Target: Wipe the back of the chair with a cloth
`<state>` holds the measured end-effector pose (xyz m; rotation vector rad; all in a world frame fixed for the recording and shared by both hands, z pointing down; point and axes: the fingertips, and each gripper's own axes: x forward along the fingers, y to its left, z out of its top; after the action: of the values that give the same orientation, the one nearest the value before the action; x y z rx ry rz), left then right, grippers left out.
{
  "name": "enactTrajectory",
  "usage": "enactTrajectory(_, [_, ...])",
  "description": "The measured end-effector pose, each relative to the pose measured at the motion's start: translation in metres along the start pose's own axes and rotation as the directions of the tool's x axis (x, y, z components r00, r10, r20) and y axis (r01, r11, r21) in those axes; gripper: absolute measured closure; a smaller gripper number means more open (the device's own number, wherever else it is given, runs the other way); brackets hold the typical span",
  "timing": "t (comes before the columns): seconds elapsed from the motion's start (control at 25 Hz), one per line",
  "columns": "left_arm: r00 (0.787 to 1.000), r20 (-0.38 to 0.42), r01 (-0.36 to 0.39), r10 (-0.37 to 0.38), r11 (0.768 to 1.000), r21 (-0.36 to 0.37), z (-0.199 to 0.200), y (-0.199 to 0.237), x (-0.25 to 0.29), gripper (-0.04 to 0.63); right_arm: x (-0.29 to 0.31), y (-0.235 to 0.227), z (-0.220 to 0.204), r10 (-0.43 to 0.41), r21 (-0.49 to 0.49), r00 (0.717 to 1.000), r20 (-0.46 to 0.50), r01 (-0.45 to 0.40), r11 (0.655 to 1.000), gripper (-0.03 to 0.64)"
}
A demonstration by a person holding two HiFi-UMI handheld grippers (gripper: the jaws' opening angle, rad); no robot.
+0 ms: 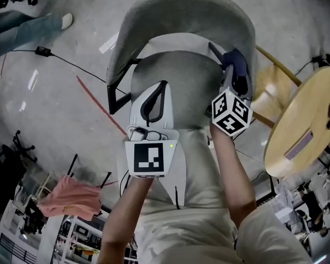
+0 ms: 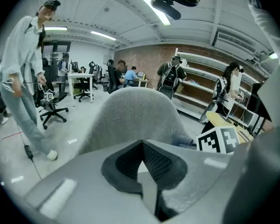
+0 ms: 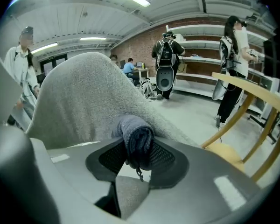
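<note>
The chair [image 1: 187, 15] is grey and upholstered, and its curved back stands ahead of both grippers.

Right gripper [image 3: 139, 153]: the jaws are clenched on a dark blue cloth [image 3: 133, 129]. The cloth is bunched between the pads, and a short thread hangs below it. In the head view, the cloth sits at the right side of the chair back, on its inner face just below the top edge. Contact with the upholstery cannot be confirmed.

Left gripper [image 2: 142, 143]: the jaws are closed tip to tip with nothing between them. This gripper is held above the chair seat, to the left of the right gripper and apart from the back.

A round wooden table [image 1: 305, 114] stands to the right of the chair. A person [image 2: 23, 55] stands on the floor to the left.
</note>
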<state>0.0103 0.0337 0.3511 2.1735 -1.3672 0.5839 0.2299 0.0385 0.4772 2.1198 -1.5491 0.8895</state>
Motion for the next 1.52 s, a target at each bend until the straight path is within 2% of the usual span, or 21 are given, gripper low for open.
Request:
enactTrajectory(0.32, [0.999, -0.013, 0.046, -0.046, 0.999, 0.018, -0.008, -0.003, -0.007, 0.595, -0.014, -0.02, -0.011, -0.108, 0.077, 0.994, -0.027, 0.11, 0.991, 0.465])
enactTrajectory(0.6, [0.993, -0.025, 0.116, -0.114, 0.991, 0.069, -0.003, -0.007, -0.017, 0.595, -0.024, -0.031, -0.02, -0.186, 0.144, 0.981, -0.045, 0.191, 0.971, 0.465])
enactTrajectory(0.8, [0.993, 0.001, 0.122, -0.122, 0.99, 0.067, 0.002, -0.007, -0.028, 0.595, -0.028, -0.041, -0.026, -0.224, 0.157, 0.973, -0.061, 0.231, 0.96, 0.465])
enactTrajectory(0.96, [0.996, -0.022, 0.087, -0.086, 0.995, 0.052, -0.009, 0.001, -0.033, 0.595, -0.036, -0.045, -0.031, -0.25, 0.155, 0.963, -0.095, 0.263, 0.952, 0.465])
enactTrajectory(1.24, [0.999, -0.03, 0.014, -0.013, 0.999, 0.029, -0.013, 0.002, -0.029, 0.595, -0.039, -0.044, -0.035, -0.215, 0.102, 0.967, -0.135, 0.229, 0.968, 0.466])
enactTrajectory(1.36, [0.999, -0.035, 0.029, -0.028, 0.999, 0.034, -0.008, -0.008, -0.024, 0.595, -0.045, -0.037, -0.034, -0.174, 0.096, 0.973, -0.15, 0.189, 0.977, 0.466])
enactTrajectory(1.52, [0.998, -0.014, 0.059, -0.058, 0.997, 0.049, 0.011, -0.019, -0.015, 0.595, -0.051, -0.017, -0.018, -0.081, 0.066, 0.989, -0.12, 0.09, 0.994, 0.468])
